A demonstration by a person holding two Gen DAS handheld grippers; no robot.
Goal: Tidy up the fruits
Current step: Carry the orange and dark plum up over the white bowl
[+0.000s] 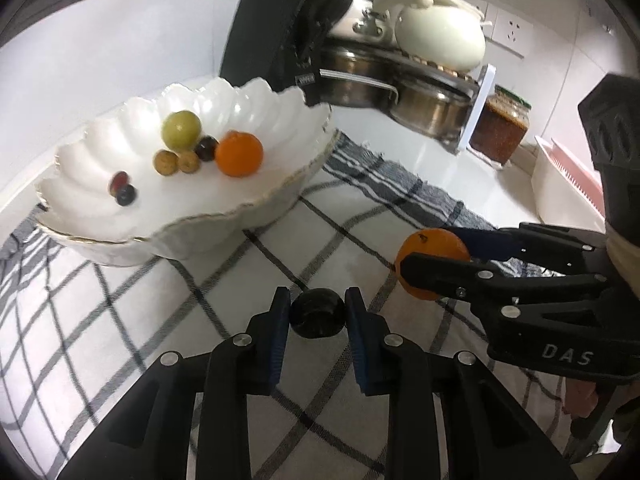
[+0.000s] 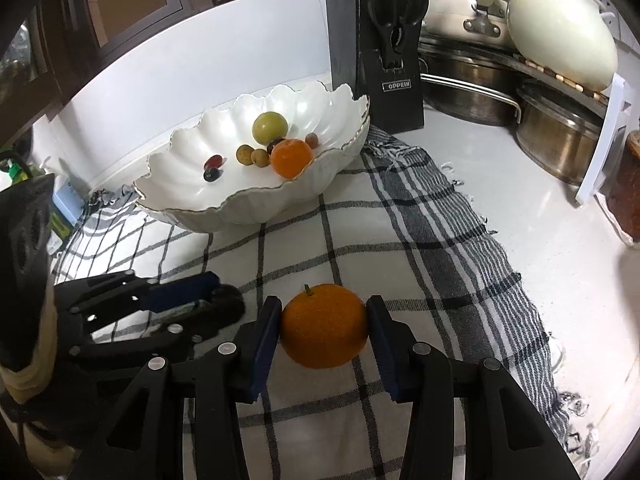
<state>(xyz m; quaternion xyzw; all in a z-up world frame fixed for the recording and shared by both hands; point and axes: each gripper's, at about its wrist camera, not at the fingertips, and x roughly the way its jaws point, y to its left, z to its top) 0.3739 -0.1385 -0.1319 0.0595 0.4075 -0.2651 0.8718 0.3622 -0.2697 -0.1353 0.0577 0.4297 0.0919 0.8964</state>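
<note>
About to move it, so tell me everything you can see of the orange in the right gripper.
The orange is small, round and bright, with dimpled peel and a short green stem stub on top. It sits upright between the right gripper, whose blue pads press its two sides. Below it lies the checked cloth; whether it is lifted clear is unclear.

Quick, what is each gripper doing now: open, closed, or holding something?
Left gripper: closed on a dark round fruit.
Right gripper: closed on an orange.
</note>
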